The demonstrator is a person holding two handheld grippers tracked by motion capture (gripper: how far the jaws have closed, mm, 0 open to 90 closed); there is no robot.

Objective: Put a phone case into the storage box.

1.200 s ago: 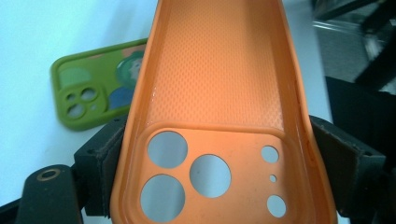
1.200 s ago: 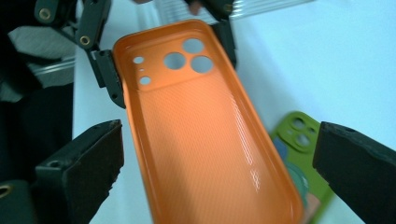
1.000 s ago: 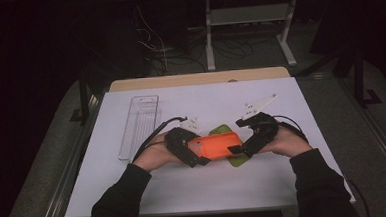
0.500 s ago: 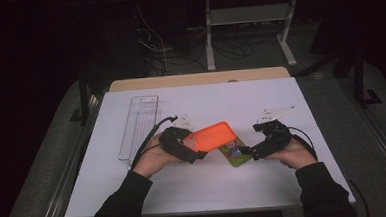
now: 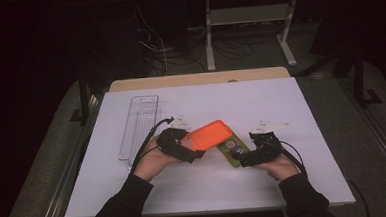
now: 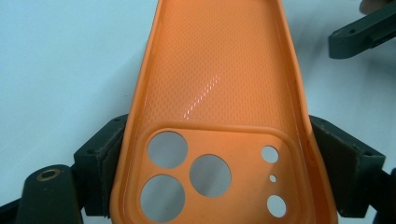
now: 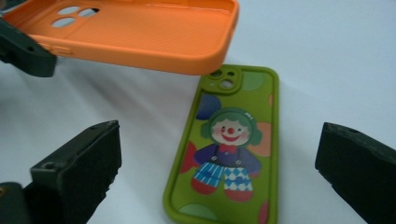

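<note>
Left gripper [image 5: 196, 153] clamped across orange soft plastic phone case [image 5: 210, 134], lifted; right gripper [image 5: 241, 160] wide open over green clown-printed phone case [image 5: 232, 150], near table's [image 5: 280, 99] front edge.

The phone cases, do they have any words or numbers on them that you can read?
No words or numbers can be read.
Orange phone case: plain, with camera holes and a fine dotted texture inside, no text.
Green phone case: a picture of a clown with green hair and a red nose, no text.
Clear tray: no label to be seen from the high view.
</note>
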